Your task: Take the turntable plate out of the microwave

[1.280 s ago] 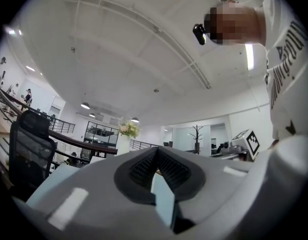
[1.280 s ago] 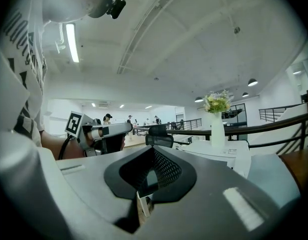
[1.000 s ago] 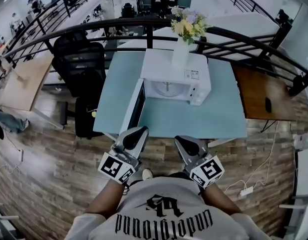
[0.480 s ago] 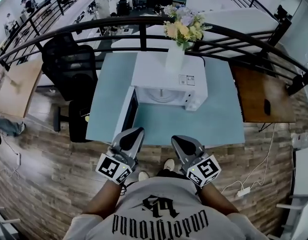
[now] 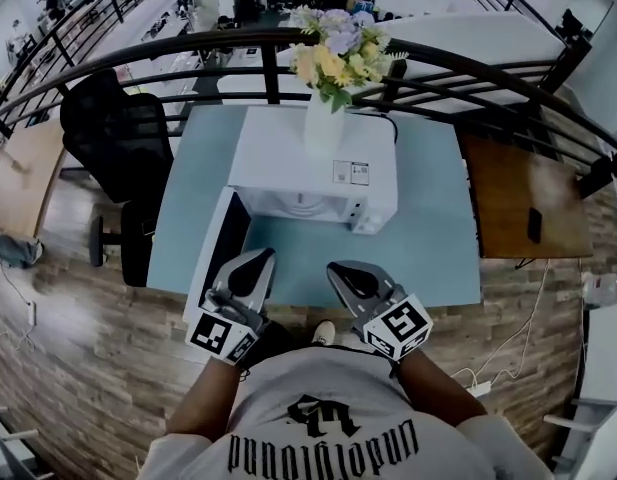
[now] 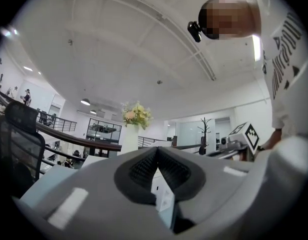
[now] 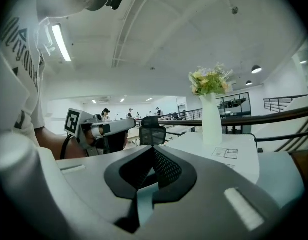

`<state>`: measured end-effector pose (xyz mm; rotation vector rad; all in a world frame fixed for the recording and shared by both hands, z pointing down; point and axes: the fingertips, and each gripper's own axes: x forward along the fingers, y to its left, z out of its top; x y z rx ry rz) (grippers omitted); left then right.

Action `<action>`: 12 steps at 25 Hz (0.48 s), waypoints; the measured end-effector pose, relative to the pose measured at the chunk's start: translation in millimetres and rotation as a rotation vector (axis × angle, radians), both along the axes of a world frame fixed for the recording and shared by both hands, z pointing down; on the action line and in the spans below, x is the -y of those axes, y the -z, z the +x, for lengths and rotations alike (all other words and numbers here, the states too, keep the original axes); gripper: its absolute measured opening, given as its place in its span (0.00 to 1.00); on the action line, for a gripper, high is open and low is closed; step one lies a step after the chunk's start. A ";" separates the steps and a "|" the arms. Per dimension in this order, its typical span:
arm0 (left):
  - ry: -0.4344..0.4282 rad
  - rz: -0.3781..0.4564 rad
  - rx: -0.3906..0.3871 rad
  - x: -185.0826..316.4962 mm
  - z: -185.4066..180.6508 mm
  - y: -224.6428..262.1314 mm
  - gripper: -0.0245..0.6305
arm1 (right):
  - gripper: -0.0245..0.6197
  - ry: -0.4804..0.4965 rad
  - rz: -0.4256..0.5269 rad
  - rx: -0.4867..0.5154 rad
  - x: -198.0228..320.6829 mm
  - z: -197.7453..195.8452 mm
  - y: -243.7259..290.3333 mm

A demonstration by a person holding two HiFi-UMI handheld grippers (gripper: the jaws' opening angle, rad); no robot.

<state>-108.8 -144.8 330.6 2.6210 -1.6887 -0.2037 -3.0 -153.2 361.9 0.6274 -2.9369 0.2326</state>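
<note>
The person holds both forearms forward from the torso, with the two grippers side by side and roughly level, pointing at the white microwave (image 5: 313, 163) on the pale blue table (image 5: 428, 248). The left gripper (image 5: 252, 259) hovers at the table's front edge, just beside the microwave's door (image 5: 220, 253), which is swung open to the left. The right gripper (image 5: 341, 269) hovers over the front edge of the table, short of the oven. Each gripper's jaws are pressed together with nothing between them, and neither touches the microwave. The turntable plate (image 5: 300, 207) lies inside the open cavity, and only its front part shows. A white vase of flowers (image 5: 324, 118) stands on top of the microwave.
</note>
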 end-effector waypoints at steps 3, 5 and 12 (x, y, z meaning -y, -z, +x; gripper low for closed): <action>0.017 -0.029 -0.015 15.2 -1.6 -10.2 0.11 | 0.04 0.010 -0.040 0.008 14.4 -5.9 -16.4; 0.027 -0.056 -0.031 21.5 -4.2 -21.1 0.11 | 0.04 0.014 -0.070 0.003 19.6 -6.9 -27.5; 0.057 -0.085 0.015 54.5 -23.4 -53.2 0.11 | 0.04 -0.034 -0.222 0.016 59.9 -17.0 -74.4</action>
